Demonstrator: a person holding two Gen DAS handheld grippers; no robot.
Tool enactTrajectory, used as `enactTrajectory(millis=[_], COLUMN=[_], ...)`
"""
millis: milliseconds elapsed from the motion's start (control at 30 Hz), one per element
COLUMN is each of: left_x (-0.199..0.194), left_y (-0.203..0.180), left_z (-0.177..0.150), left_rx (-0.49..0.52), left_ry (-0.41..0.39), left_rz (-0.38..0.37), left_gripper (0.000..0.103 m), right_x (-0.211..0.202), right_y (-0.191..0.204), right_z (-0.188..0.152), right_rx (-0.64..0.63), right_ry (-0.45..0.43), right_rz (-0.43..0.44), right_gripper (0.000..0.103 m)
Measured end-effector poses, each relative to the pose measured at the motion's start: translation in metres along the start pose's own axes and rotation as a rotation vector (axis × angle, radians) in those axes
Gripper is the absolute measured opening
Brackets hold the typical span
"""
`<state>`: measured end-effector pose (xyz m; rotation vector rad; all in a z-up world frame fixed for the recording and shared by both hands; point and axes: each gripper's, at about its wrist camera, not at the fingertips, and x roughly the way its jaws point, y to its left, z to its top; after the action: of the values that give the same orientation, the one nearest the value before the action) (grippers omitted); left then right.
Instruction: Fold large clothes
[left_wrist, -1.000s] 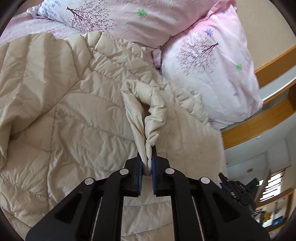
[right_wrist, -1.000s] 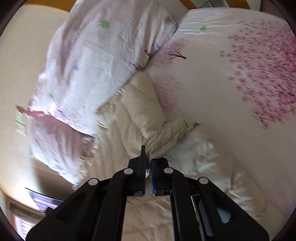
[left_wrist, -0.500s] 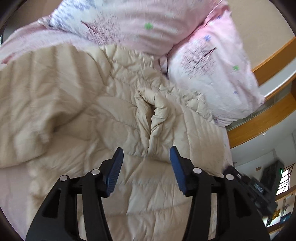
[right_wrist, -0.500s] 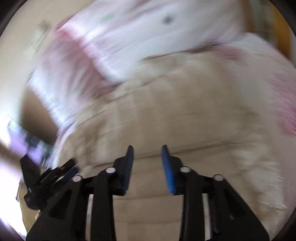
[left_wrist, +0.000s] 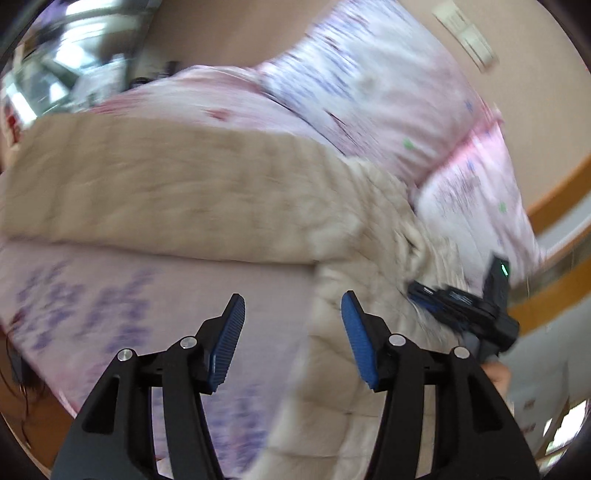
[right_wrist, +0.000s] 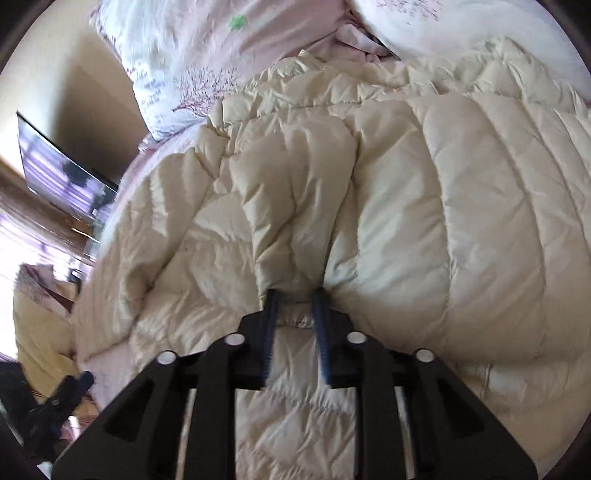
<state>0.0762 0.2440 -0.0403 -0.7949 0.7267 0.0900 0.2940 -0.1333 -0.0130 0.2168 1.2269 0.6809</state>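
A cream quilted down coat (right_wrist: 424, 206) lies spread on the bed and fills most of the right wrist view; in the blurred left wrist view it (left_wrist: 184, 199) lies across the pink sheet. My left gripper (left_wrist: 291, 310) is open and empty, above the sheet and the coat's edge. My right gripper (right_wrist: 295, 295) is partly open, its fingertips pressed into a raised fold of the coat; fabric lies between the jaws. The right gripper also shows in the left wrist view (left_wrist: 461, 306) at the coat's right side.
Pink floral pillows (left_wrist: 388, 96) (right_wrist: 192, 48) lie at the head of the bed beyond the coat. The pink floral sheet (left_wrist: 110, 302) shows below the coat. A wooden bed frame (left_wrist: 554, 195) and a wall are at the right. A dark screen (right_wrist: 55, 170) is at the left.
Both grippers let go of the coat folds they pinched and opened. The left swung left over the sheet. The right dropped onto the coat, its tips around a new fold.
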Motion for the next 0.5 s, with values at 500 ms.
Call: enactTrajectory(millis=[500], left_x=[-0.025], left_y=[0.113], left_z=[0.017], left_rx=[-0.494], left_ry=[-0.19], left_rz=[0.097], left_gripper=[0.054], right_x=[-0.06], right_y=[-0.012], right_z=[-0.034], right_rx=[0.034], right_ry=[-0.055], right_rz=[0.123], right_gripper=[0.063])
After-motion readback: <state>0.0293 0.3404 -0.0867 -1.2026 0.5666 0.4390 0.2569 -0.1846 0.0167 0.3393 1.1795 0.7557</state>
